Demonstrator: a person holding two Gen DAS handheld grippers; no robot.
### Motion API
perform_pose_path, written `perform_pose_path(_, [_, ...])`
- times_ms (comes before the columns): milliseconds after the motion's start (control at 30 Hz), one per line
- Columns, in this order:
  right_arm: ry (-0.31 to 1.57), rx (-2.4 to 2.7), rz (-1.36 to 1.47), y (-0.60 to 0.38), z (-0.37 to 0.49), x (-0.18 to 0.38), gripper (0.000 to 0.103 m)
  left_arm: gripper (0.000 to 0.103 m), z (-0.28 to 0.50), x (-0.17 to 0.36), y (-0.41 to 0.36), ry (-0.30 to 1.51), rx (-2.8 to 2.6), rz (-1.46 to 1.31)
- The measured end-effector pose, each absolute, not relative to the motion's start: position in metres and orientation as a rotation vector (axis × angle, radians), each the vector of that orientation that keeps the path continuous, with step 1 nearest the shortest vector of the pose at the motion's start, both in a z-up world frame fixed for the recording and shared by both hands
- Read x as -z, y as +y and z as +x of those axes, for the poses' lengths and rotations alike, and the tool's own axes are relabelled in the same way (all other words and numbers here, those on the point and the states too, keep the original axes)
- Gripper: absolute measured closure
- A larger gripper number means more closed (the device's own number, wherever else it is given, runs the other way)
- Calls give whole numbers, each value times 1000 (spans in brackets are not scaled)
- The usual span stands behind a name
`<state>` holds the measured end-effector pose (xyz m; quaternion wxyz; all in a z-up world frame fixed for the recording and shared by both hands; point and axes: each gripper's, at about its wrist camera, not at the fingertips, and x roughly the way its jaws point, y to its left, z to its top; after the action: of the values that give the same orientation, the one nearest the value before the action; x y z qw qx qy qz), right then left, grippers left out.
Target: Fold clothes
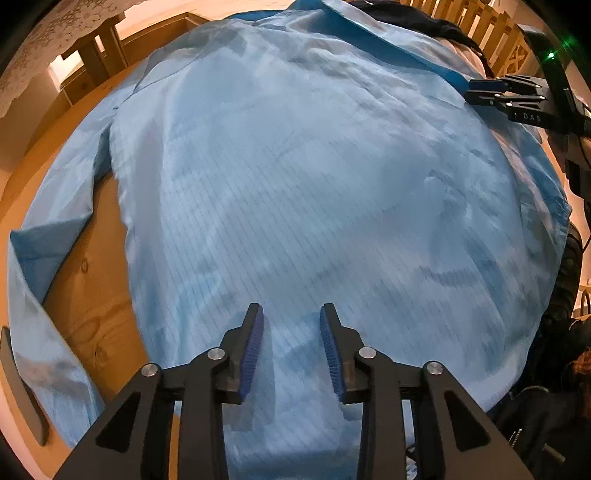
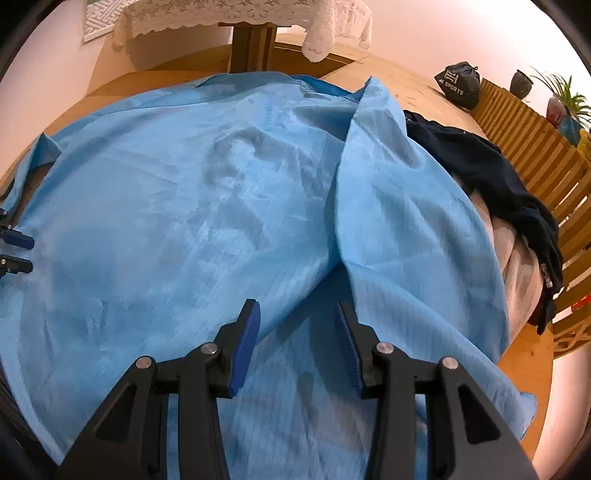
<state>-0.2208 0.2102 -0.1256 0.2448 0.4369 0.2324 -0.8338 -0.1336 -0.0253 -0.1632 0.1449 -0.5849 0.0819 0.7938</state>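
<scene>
A light blue shirt (image 1: 314, 192) lies spread flat over the wooden table (image 1: 92, 295). Its left sleeve (image 1: 55, 229) bends back along the table edge. My left gripper (image 1: 291, 314) hangs just above the shirt's near hem, open, with only flat cloth showing below the gap. In the right wrist view the other sleeve (image 2: 399, 206) lies folded over the shirt's body (image 2: 166, 221). My right gripper (image 2: 297, 310) stands open over the crease beside that sleeve and holds nothing. Each gripper shows in the other view: the right gripper (image 1: 471, 92) at the far right, the left gripper (image 2: 26, 254) at the left edge.
A dark navy garment (image 2: 498, 177) lies on a grey one (image 2: 517, 266) right of the shirt. A black sports bag (image 2: 460, 86) and a slatted wooden fence (image 2: 535, 147) stand behind. A lace-covered table (image 2: 240, 14) is at the back. A person's dark sleeve (image 1: 565, 280) is at the right.
</scene>
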Motion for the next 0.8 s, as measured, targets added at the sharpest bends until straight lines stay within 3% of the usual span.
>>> perform_pose_path(800, [712, 2239, 1089, 164, -207, 101, 62, 72, -89, 139, -49, 158, -2364, -1645])
